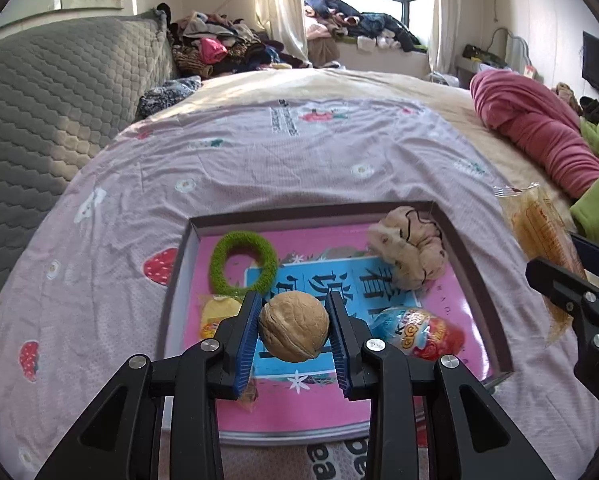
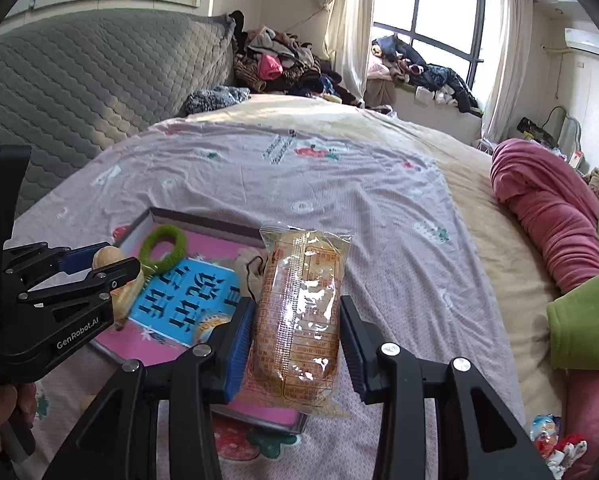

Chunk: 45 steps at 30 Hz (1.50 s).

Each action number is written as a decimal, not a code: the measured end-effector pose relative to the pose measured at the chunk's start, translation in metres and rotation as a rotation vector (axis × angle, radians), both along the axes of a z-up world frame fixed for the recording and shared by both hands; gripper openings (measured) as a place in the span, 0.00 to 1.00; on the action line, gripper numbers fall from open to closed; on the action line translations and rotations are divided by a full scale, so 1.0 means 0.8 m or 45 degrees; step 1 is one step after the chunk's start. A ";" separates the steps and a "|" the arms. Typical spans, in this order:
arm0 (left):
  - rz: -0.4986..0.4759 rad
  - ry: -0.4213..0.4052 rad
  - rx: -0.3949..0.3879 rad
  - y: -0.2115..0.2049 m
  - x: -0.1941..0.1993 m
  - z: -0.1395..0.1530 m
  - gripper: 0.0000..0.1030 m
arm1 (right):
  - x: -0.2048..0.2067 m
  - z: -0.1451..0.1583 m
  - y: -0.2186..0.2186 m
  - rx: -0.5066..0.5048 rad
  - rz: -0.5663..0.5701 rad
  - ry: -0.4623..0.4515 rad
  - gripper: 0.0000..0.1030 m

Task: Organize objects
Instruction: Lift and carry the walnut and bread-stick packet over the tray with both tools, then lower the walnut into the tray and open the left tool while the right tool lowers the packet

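Squarely clamped between the blue pads of the left gripper point(image 1: 294, 330): a round tan walnut point(image 1: 294, 326), hanging over the shallow grey-rimmed tray with pink printed floor point(image 1: 475, 256). Seen only from the left wrist: a fuzzy green ring point(image 1: 243, 263) at eleven o'clock of the nut, a beige fabric scrunchie point(image 1: 409, 246) at one o'clock, a colourful foil-wrapped egg point(image 1: 417, 332) at three o'clock. Pinched in the right gripper point(image 2: 297, 330): a clear-wrapped golden pastry packet point(image 2: 299, 312), above the tray's right edge. Shown only by the right wrist: a small wrapped sweet point(image 2: 545, 434) on the strawberry-print sheet point(image 2: 379, 208) at four o'clock.
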<state>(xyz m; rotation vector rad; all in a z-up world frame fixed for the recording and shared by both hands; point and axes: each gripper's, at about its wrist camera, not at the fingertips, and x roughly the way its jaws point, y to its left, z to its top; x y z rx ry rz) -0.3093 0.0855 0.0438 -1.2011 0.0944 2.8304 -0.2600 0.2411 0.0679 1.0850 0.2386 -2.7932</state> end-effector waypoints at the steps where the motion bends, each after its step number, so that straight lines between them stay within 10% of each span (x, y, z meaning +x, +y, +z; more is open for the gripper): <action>1: 0.001 -0.006 -0.003 0.001 -0.003 -0.005 0.33 | -0.005 -0.006 0.001 0.001 -0.001 -0.009 0.41; 39: -0.024 -0.243 -0.006 0.007 -0.057 -0.093 0.34 | -0.085 -0.116 -0.004 0.030 -0.012 -0.275 0.41; 45: -0.004 -0.238 -0.009 0.000 -0.057 -0.094 0.48 | -0.086 -0.116 -0.002 0.028 -0.016 -0.281 0.42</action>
